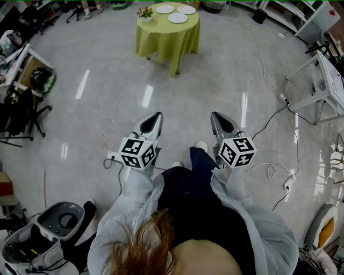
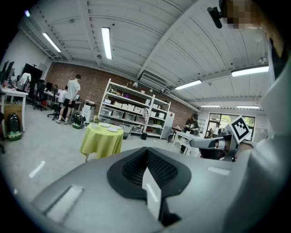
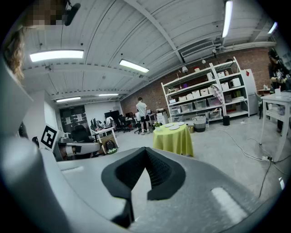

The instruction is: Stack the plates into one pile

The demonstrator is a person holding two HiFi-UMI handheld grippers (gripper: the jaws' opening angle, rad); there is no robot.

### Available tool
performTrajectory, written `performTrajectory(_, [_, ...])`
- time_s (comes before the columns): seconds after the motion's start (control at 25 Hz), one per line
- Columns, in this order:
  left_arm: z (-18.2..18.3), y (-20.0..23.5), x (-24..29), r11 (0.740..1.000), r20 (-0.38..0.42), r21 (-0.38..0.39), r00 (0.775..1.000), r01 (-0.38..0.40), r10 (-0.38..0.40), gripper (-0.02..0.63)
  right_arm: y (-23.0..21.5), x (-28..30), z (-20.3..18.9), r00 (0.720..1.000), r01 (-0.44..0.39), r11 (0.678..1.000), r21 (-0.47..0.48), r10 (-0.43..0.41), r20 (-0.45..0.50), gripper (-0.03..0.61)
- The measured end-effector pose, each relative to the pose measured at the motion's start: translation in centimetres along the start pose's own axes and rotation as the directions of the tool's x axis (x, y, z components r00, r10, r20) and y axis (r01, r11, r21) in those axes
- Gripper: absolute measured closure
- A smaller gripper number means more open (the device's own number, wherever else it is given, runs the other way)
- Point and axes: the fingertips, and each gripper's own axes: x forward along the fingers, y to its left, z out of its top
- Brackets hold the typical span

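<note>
Three white plates [image 1: 178,18] lie apart on a round table with a yellow-green cloth [image 1: 167,35], far ahead across the floor. A small flower pot [image 1: 144,13] stands at the table's left edge. My left gripper [image 1: 155,119] and right gripper [image 1: 217,118] are held side by side near my body, both pointing at the table and far short of it. Both are shut with nothing between the pads. The left gripper view has the table [image 2: 101,141] and plates [image 2: 112,129] beyond the closed tips [image 2: 146,150]. The right gripper view shows the table [image 3: 173,140] beyond its tips [image 3: 145,150].
Bare grey floor lies between me and the table. Cables [image 1: 279,115] trail over the floor at the right beside a white table [image 1: 322,80]. Chairs and desks [image 1: 21,102] line the left side. A grey machine base [image 1: 62,220] sits at lower left. Shelves [image 2: 132,111] and people stand far behind.
</note>
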Motion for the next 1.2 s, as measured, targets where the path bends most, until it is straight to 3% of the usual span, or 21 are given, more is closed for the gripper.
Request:
performTrajectory(0.16, [-1.2, -1.6, -1.2, 1.000, -0.023, -0.002, 1.000, -0.008, 0.008, 0.600, -0.3, -1.5, -0.4, 1.000, -0.005, 1.000, 0.001, 0.005, -0.007, 0.577])
performTrajectory(0.44, [-1.4, 0.8, 1.3, 0.999, -0.036, -0.015, 0.999, -0.031, 0.031, 0.600, -2.0, 3.4, 0.7, 1.000, 0.022, 1.000, -0.007, -0.022, 0.020, 0.575])
performTrajectory(0.48, [-1.2, 1.1, 1.7, 0.999, -0.036, -0.011, 0.999, -0.040, 0.040, 0.600, -2.2, 4.2, 1.0, 1.000, 0.010, 1.000, -0.003, -0.010, 0.021, 0.549])
performTrajectory(0.56, [-0.6, 2.1, 3.0, 0.998, -0.036, -0.002, 0.997, -0.062, 0.062, 0.600, -2.7, 5.9, 1.5, 1.000, -0.025, 1.000, 0.005, 0.025, 0.014, 0.426])
performTrajectory(0.76, [1.9, 4.6, 7.8, 0.995, -0.018, 0.029, 0.995, -0.100, 0.100, 0.600, -5.9, 10.4, 3.5, 0.997, -0.071, 0.997, -0.033, 0.071, -0.019, 0.308])
performTrajectory(1.04, [4.8, 7.5, 14.3, 0.991, -0.014, 0.043, 0.992, -0.124, 0.125, 0.601, -12.2, 16.2, 6.8, 0.997, -0.074, 0.996, -0.049, 0.072, -0.040, 0.308])
performTrajectory(1.2, [6.0, 8.8, 17.1, 0.988, 0.001, 0.015, 0.988, -0.155, 0.155, 0.601, -14.5, 18.8, 8.3, 0.995, -0.091, 0.994, -0.058, 0.088, -0.057, 0.309])
